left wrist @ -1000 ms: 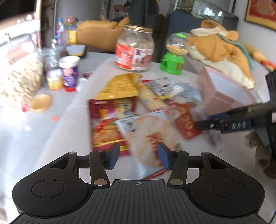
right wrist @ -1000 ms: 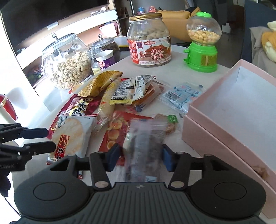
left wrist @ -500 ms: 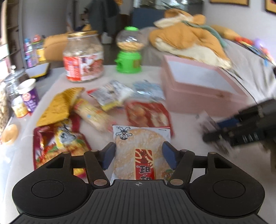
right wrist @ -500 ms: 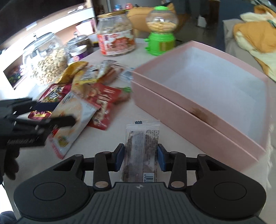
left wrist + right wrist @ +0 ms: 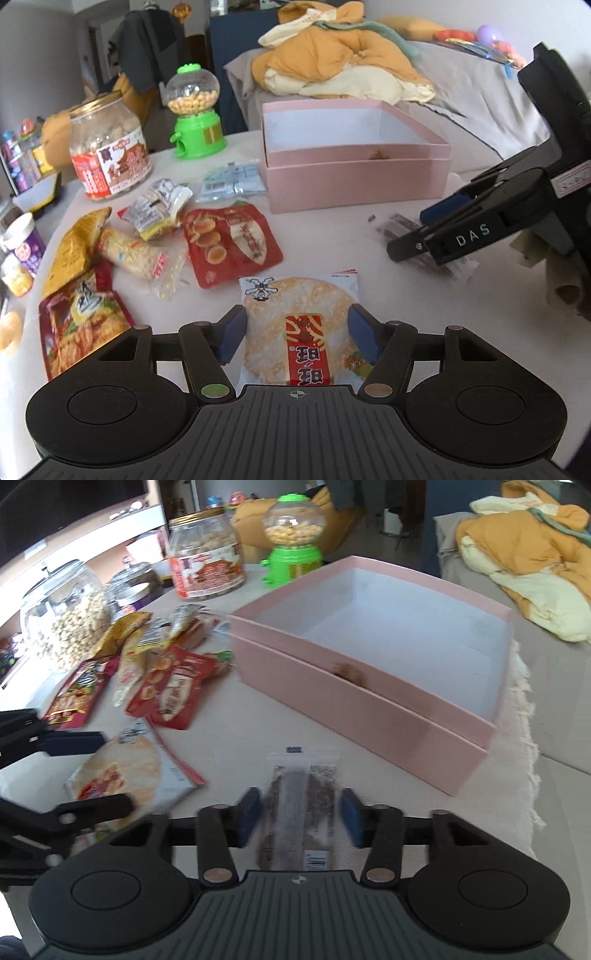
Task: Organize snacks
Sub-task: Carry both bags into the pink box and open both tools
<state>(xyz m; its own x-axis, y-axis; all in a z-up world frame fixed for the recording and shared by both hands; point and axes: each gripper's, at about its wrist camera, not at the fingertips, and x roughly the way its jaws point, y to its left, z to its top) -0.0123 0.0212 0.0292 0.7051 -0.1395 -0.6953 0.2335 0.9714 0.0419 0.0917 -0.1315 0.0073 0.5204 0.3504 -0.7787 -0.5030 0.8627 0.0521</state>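
My left gripper is shut on a round rice-cracker packet with a red label, held just above the table. My right gripper has its jaws at the edges of a clear packet of dark snack sticks, with slight gaps showing on both sides. An open pink box with a white inside stands on the table; in the right wrist view the box lies ahead and to the right. Loose snack packets lie to the left of the box.
A labelled peanut jar, a green candy dispenser and a purple cup stand at the far left. A big glass jar of nuts stands beyond the packets. An orange and cream blanket lies behind the box.
Both grippers have lifted their packets and swung right toward the pink box. The right gripper's jaws are a little wider around the stick packet than half a second ago.
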